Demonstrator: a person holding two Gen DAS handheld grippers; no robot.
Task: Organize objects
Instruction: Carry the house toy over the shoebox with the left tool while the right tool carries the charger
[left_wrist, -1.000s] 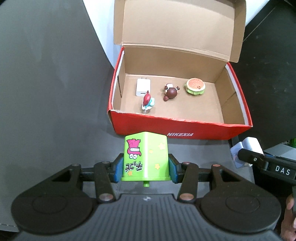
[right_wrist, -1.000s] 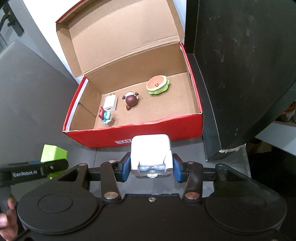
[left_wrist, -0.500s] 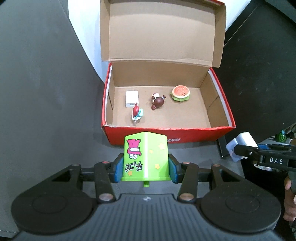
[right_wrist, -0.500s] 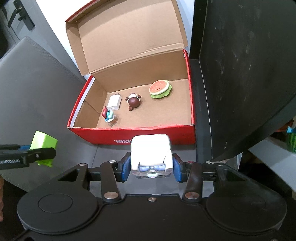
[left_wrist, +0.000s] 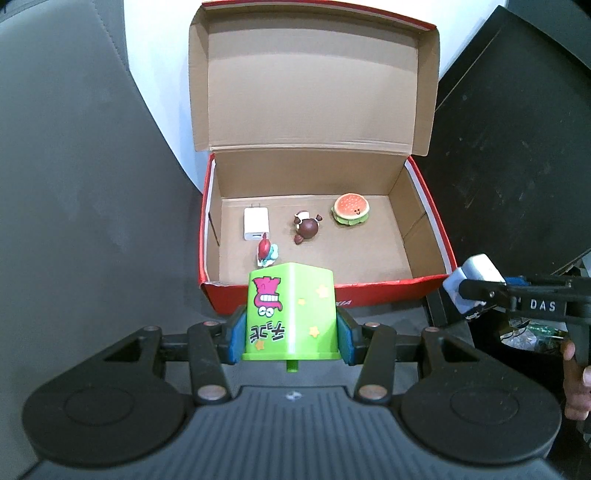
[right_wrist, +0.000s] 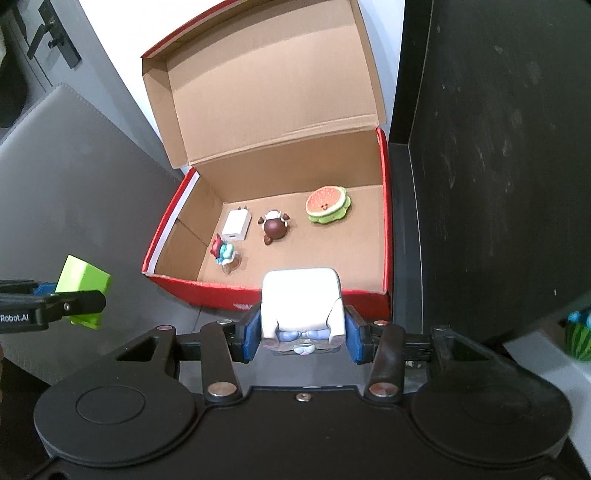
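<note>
The left gripper has its jaws clamped on a green box with a pink cartoon face and upside-down script; the right gripper pinches a white cube toy. Both hang just before the red shoebox, which already holds four small things. Next, I judge, each load goes over the front wall onto bare cardboard. "DAS" shows on the right gripper.

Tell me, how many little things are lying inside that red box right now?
4: a white charger at back left, a red-and-blue figurine before it, a brown figurine in the middle, a burger toy at back right. The near corner is hidden.
</note>
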